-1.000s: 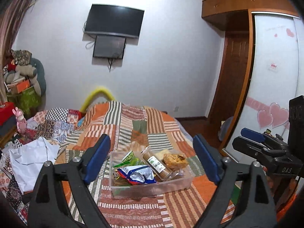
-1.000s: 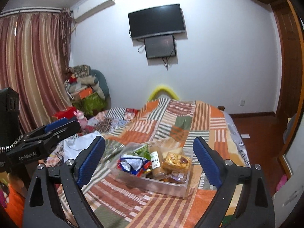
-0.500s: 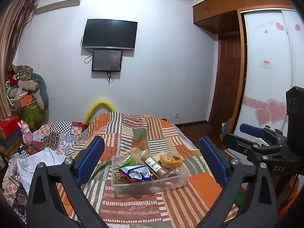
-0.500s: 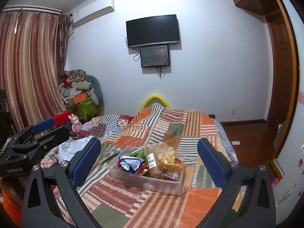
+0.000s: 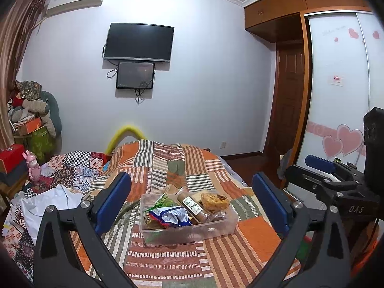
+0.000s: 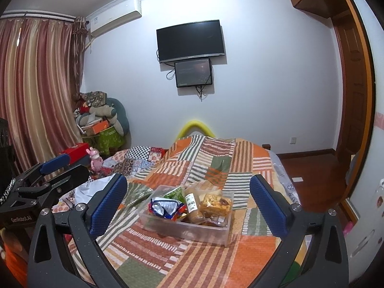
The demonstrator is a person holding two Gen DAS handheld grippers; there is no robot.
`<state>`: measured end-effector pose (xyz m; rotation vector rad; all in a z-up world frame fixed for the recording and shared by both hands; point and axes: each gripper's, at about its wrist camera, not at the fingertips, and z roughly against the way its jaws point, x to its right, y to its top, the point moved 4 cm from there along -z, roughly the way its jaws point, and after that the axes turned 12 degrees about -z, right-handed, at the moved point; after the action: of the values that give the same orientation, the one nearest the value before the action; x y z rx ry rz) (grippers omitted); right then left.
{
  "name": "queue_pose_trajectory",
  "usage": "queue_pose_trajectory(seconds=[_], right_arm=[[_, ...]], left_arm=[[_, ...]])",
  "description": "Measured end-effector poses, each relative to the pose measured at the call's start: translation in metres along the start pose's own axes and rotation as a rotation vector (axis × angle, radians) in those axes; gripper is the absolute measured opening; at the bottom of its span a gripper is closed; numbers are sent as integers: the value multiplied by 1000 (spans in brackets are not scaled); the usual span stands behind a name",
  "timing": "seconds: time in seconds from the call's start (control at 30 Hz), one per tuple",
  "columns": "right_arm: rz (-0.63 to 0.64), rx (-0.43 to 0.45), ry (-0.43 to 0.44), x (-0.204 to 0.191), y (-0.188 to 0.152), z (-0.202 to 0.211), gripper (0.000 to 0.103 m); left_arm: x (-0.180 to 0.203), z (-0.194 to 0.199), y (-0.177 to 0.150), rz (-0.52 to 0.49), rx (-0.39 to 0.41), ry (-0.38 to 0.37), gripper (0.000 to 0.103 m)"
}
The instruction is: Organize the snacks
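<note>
Looking level along the left gripper (image 5: 192, 206), its blue-padded fingers (image 5: 112, 201) spread wide and empty above the patchwork quilt (image 5: 168, 165), with the clear snack box (image 5: 187, 225) framed between and beyond them, untouched. From the right wrist, the right gripper (image 6: 188, 206) is likewise held level with its fingers (image 6: 267, 206) wide apart; the snack box (image 6: 189, 228) lies ahead between them, apart from both pads.
</note>
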<state>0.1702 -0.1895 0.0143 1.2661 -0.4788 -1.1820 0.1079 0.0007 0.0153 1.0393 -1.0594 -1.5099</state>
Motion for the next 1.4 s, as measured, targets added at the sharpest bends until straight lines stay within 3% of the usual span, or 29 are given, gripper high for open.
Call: queue_pose_trajectory(seconds=[1.4], right_arm=[[-16,8,2,2,5,5,103]], left_arm=[[1,0,2,11,2,-35,102]])
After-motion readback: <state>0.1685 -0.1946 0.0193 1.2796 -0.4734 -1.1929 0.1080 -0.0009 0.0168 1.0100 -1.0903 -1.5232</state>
